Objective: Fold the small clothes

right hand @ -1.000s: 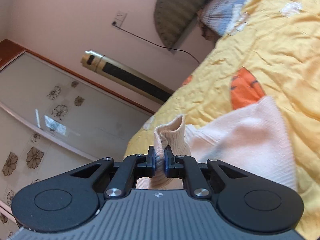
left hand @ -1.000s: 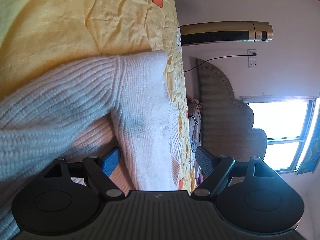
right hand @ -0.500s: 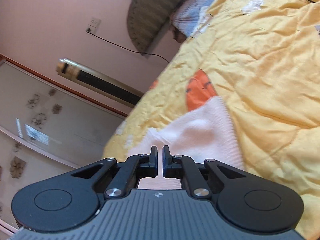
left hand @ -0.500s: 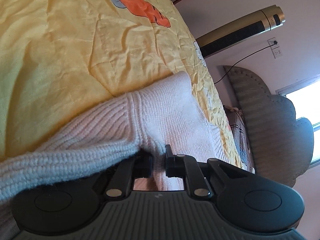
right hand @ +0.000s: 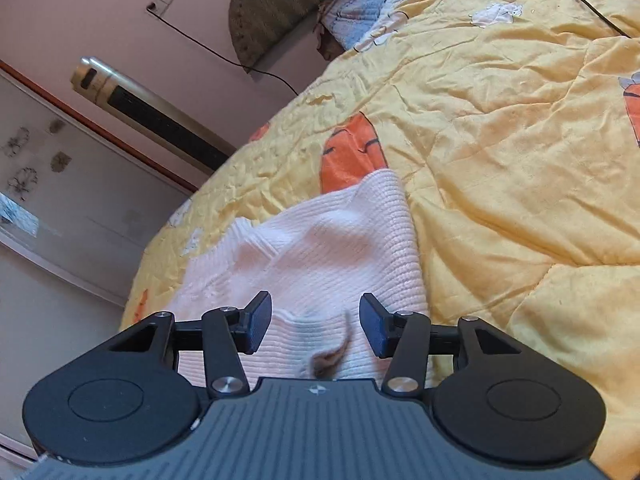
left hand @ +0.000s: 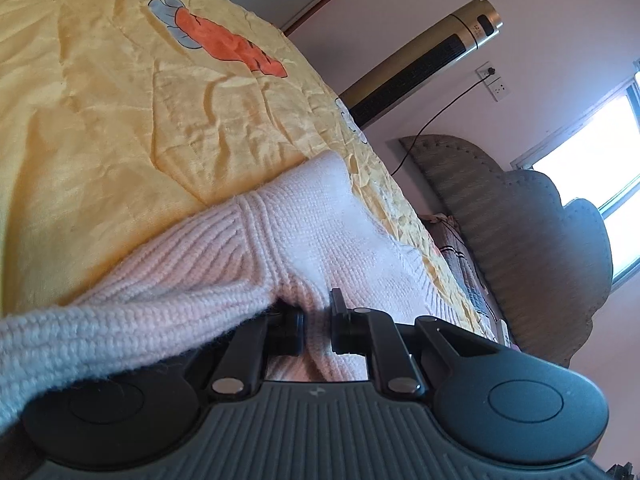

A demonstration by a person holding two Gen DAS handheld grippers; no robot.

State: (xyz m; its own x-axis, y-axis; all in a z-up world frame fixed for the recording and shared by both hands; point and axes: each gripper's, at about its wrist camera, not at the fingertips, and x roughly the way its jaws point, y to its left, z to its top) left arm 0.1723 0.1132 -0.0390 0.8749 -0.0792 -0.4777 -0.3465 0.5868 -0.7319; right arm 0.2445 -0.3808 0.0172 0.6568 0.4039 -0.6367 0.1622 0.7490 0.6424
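A small pale pink knit sweater (left hand: 320, 224) lies on a yellow quilt (left hand: 120, 120) with orange carrot prints. My left gripper (left hand: 316, 330) is shut on a fold of the sweater near its ribbed hem (left hand: 160, 300), which drapes over the left finger. In the right wrist view the sweater (right hand: 320, 256) lies spread on the quilt (right hand: 500, 160). My right gripper (right hand: 316, 326) is open and empty, its jaws standing wide just above the sweater.
A gold and black tower fan (left hand: 424, 56) (right hand: 152, 116) stands by the pink wall. A grey padded headboard (left hand: 532, 232) and pillows (right hand: 360, 12) are at the bed's head. A black cable (right hand: 588, 4) lies on the quilt. A window (left hand: 592, 168) is bright.
My left gripper went from open to shut on the sweater fold. My right gripper let go of the sweater piece it pinched and opened wide; that piece now lies on the sweater.
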